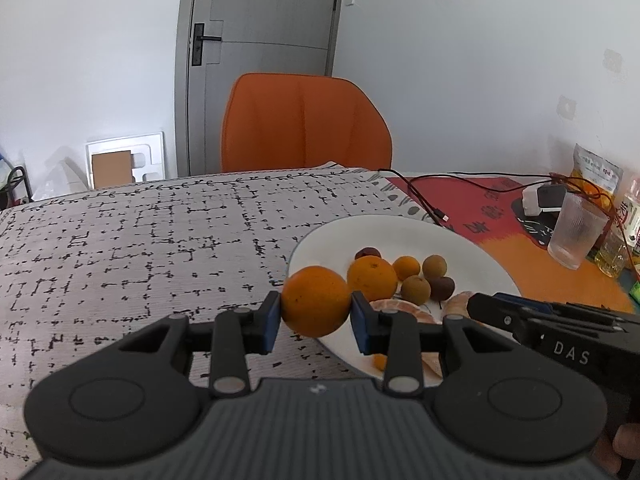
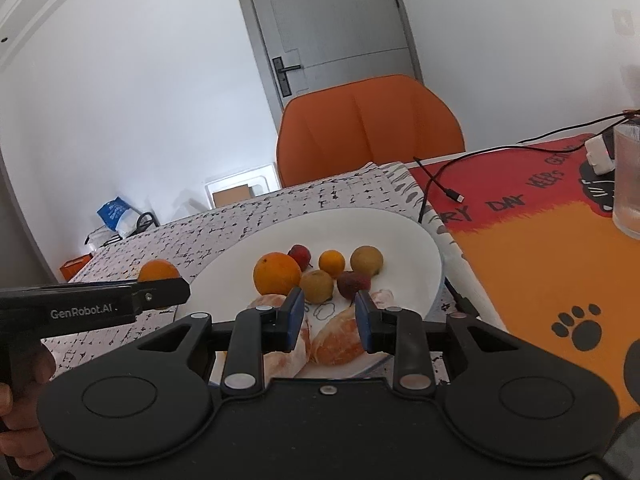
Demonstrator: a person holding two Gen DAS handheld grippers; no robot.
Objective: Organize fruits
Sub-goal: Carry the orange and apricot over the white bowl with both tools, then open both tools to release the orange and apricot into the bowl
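My left gripper (image 1: 315, 316) is shut on a whole orange (image 1: 316, 300), held just above the left rim of the white plate (image 1: 400, 224). In the right wrist view that orange (image 2: 158, 271) shows behind the left gripper's tip (image 2: 176, 292), left of the plate (image 2: 400, 248). On the plate lie another orange (image 2: 277, 274), a small orange fruit (image 2: 332, 262), brownish round fruits (image 2: 366, 259) and dark red ones (image 2: 352, 284). My right gripper (image 2: 329, 312) stands open low over peeled orange pieces (image 2: 336, 340) at the plate's near edge, with nothing pressed between its pads.
A patterned grey-white cloth (image 1: 140, 248) covers the table's left part, and a red-orange mat (image 2: 540, 248) lies to the right. A ribbed glass (image 1: 576, 232), a bottle (image 1: 632, 216), a snack bag (image 1: 596, 168), a white charger (image 1: 534, 200) and black cable (image 2: 436, 184) are on the right. An orange chair (image 1: 304, 124) stands behind.
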